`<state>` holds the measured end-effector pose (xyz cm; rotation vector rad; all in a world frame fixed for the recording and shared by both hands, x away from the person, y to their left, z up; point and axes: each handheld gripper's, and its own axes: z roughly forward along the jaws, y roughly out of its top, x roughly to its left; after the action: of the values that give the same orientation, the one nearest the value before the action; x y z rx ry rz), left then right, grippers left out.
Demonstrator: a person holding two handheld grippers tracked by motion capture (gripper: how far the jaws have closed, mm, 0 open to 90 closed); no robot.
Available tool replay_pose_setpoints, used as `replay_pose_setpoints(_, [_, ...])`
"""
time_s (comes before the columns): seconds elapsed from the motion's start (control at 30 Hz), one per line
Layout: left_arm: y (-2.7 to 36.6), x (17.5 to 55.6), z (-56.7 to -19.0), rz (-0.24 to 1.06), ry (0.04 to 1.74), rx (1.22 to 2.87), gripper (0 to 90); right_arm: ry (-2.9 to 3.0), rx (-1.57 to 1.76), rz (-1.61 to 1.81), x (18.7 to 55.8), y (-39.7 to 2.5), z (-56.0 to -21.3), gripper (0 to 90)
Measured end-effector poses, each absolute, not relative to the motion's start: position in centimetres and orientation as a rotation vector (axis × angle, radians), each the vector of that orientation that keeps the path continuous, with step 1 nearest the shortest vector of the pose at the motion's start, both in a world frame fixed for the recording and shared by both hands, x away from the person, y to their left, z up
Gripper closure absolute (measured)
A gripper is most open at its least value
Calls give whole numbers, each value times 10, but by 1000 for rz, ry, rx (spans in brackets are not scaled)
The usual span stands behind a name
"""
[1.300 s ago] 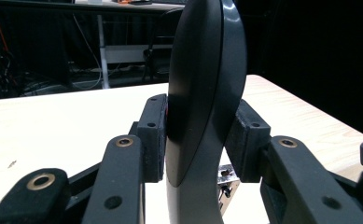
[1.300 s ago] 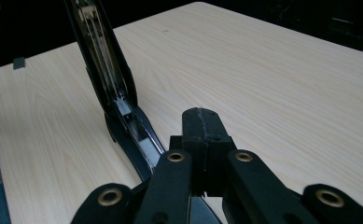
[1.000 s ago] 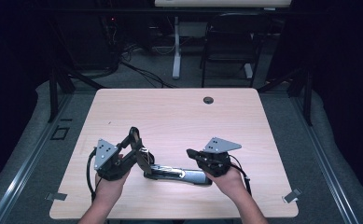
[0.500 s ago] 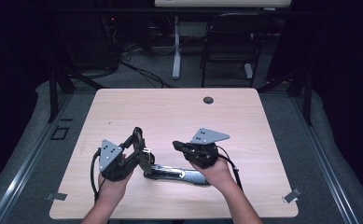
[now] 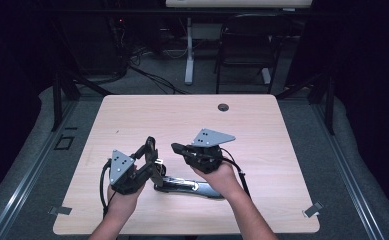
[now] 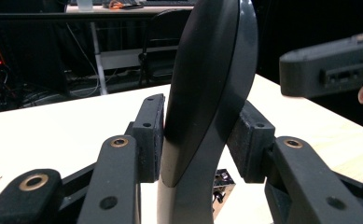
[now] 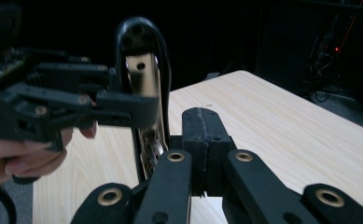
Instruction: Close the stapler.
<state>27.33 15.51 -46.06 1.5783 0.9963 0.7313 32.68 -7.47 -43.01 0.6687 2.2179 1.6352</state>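
Note:
A black and chrome stapler (image 5: 187, 186) lies swung open on the wooden table (image 5: 262, 130). Its base rests flat and its top arm (image 6: 207, 84) stands upright. My left gripper (image 5: 151, 152) is shut on that raised arm, with the pads (image 6: 149, 135) pressing both sides. In the right gripper view the arm's metal channel (image 7: 144, 88) faces me. My right gripper (image 5: 176, 148) is shut with nothing between its jaws (image 7: 201, 130). It hovers just right of the raised arm, its tip pointing left at it.
A small dark grommet (image 5: 223, 107) sits near the table's far edge. Cables trail from both grippers toward the near edge. Beyond the table are chairs, desk legs and floor cables in the dark.
My right gripper has moved left and away from me, from over the stapler's rear end to beside the raised arm. My left gripper has barely shifted, still holding the arm.

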Motion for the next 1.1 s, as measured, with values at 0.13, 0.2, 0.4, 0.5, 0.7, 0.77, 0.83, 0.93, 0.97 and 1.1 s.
replay_pose_setpoints(0.13, [152, 273, -461, 737, 989, 1586, 590, 2218, 646, 1635, 327, -70, -424, 900])
replay_pose_setpoints(0.2, [151, 272, -461, 739, 988, 1589, 589, 2219, 636, 1638, 327, -67, -422, 900])
replay_pose_setpoints(0.4, [149, 272, -461, 742, 980, 1591, 585, 2218, 617, 1641, 328, -63, -418, 900])
replay_pose_setpoints(0.5, [148, 272, -461, 743, 977, 1591, 584, 2216, 607, 1645, 327, -60, -416, 900])
replay_pose_setpoints(0.7, [147, 272, -462, 744, 973, 1595, 581, 2225, 591, 1653, 326, -56, -414, 900])
replay_pose_setpoints(0.77, [146, 272, -462, 742, 970, 1595, 579, 2224, 591, 1661, 326, -54, -414, 900])
replay_pose_setpoints(0.83, [146, 272, -462, 740, 968, 1596, 577, 2231, 586, 1651, 326, -54, -414, 900])
replay_pose_setpoints(0.93, [145, 271, -462, 739, 961, 1602, 574, 2232, 583, 1660, 326, -52, -414, 900])
replay_pose_setpoints(0.97, [145, 271, -462, 741, 954, 1603, 572, 2231, 582, 1661, 326, -52, -414, 900])
replay_pose_setpoints(1.1, [143, 271, -462, 740, 948, 1613, 569, 2232, 585, 1665, 326, -51, -414, 899])
